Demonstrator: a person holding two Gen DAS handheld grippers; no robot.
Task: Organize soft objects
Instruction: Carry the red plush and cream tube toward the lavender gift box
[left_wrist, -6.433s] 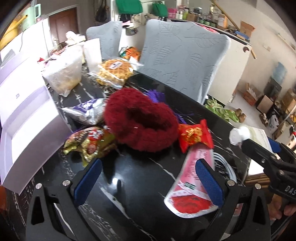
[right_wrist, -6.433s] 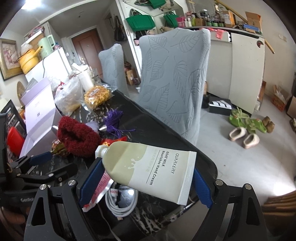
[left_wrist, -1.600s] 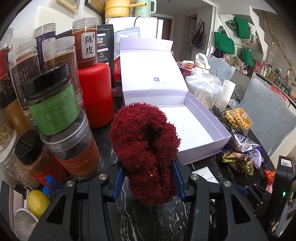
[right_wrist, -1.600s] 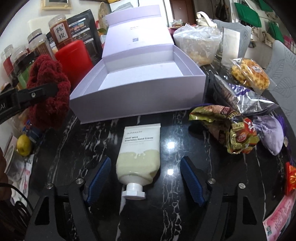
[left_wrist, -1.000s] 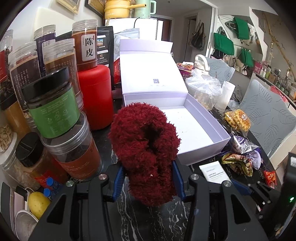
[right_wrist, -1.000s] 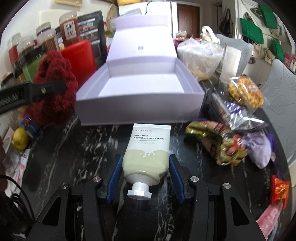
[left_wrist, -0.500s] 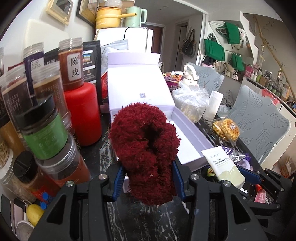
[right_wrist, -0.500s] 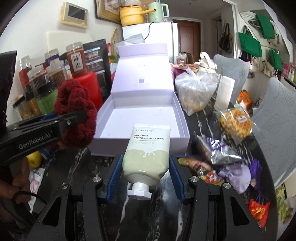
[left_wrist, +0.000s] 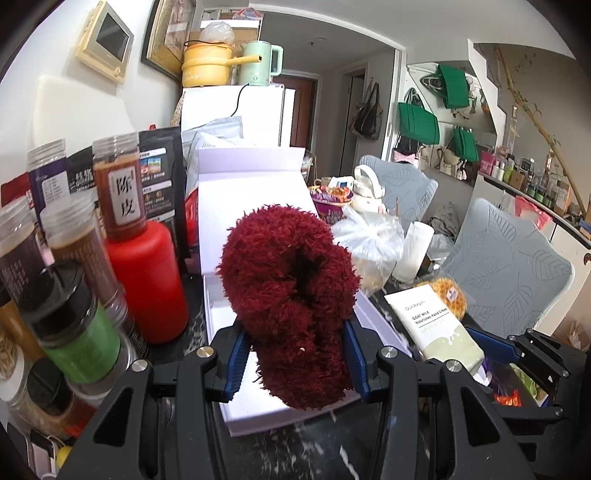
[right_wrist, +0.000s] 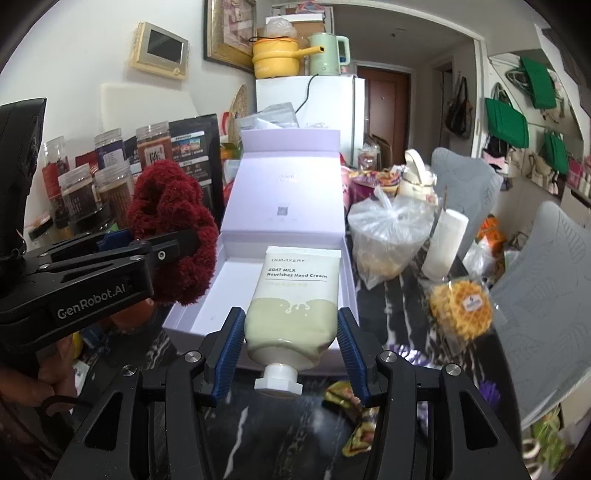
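The blue fingers of the left gripper are squeezing a fluffy dark red scrunchie from both sides, holding it up in the air. It is hanging over the near left part of an open lilac box, whose lid is standing upright at the back. In the right wrist view the same scrunchie is showing just left of the box, above its left wall.

The right gripper is clenching its fingers on the lower end of a pale hand cream tube, cap pointing back toward the camera. The tube is lifted clear of the black marble table and is sitting in front of the box's near wall, its flat end reaching over the white inside. From the left wrist view the tube is hovering just right of the box.

Left of the box, a red canister and several clear spice jars are standing close together. To the right, a knotted plastic bag, a white paper roll and a packet of yellow waffles are lying on the table, with crumpled snack wrappers nearer the gripper.
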